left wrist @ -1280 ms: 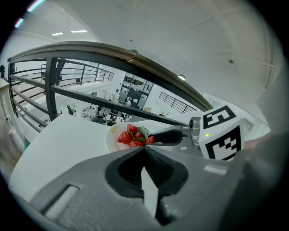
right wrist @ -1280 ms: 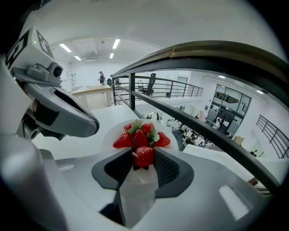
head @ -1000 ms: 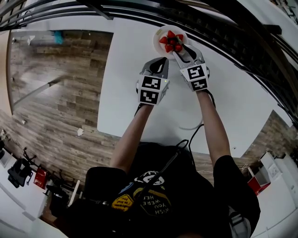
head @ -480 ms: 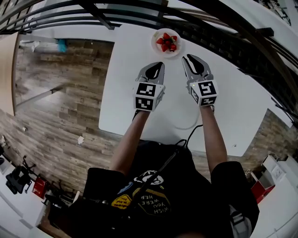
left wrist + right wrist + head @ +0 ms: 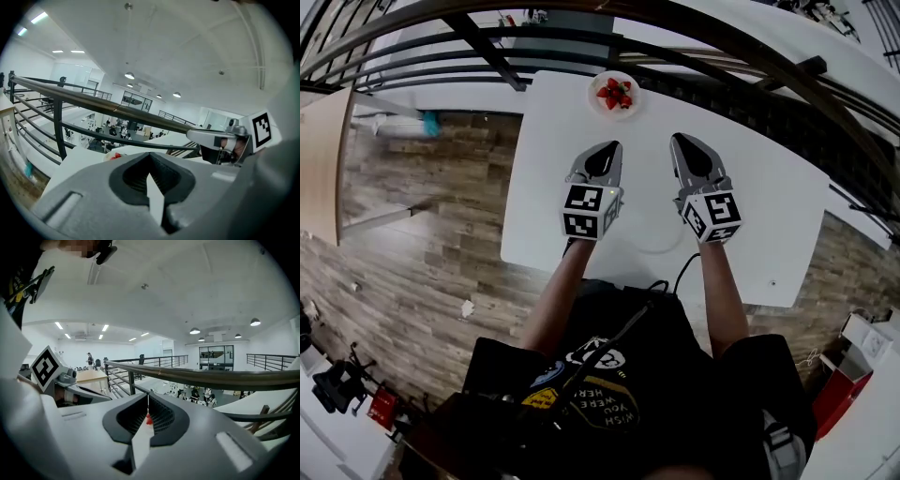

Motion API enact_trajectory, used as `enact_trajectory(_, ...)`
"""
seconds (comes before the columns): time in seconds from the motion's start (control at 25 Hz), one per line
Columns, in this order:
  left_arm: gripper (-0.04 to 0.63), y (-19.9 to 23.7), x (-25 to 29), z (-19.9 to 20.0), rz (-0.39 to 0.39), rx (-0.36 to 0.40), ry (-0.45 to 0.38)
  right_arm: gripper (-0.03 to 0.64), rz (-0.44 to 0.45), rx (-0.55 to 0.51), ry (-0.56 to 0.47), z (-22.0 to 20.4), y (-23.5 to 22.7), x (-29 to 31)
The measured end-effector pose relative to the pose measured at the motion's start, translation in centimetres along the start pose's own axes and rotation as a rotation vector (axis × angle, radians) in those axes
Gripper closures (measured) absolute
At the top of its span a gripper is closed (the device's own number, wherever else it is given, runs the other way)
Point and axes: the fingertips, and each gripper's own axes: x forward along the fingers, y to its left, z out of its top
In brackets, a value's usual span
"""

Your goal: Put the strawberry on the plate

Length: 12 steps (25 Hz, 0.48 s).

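Observation:
A small white plate (image 5: 601, 104) with several red strawberries (image 5: 614, 93) sits at the far edge of the white table (image 5: 759, 197). Both grippers hover over the table's middle, well short of the plate. My left gripper (image 5: 611, 146) is shut and empty; in its own view the jaws meet at the tip (image 5: 150, 156), and the strawberries (image 5: 116, 156) peek just over the left jaw. My right gripper (image 5: 678, 140) has just been closing and now stands shut (image 5: 148, 397) with nothing between its jaws; a speck of the distant strawberries (image 5: 148, 419) shows through its gap.
A black railing (image 5: 722, 66) runs just beyond the table's far edge. A thin cable (image 5: 661, 247) loops on the table near the person. Wood floor (image 5: 422, 216) lies to the left, below the table's left edge.
Both grippers drew back from the plate toward the person and rose. The right gripper, open over the strawberries a second ago, has shut empty. The strawberries stay on the plate.

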Motion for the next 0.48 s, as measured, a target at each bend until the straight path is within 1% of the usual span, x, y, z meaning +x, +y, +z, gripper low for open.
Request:
enact_trajectory(0.16, 0.595, -3.4, -2.3, 1.3, 0.006, 0.034, -0.039, 0.614, 0.036, -0.006, -0.032, 1.4, 0.6, -3.5)
enact_trajectory(0.36, 0.595, -10.4, -7.0, 2.2, 0.016, 0.032, -0.097, 0.614, 0.106, 0.029, -0.038, 1.8, 1.8, -10.7)
enact_trajectory(0.48, 0.595, -13.4, -9.6, 2.2, 0.04, 0.026, -0.136, 0.614, 0.152, 0.043, -0.06, 2.3, 2.6, -14.1)
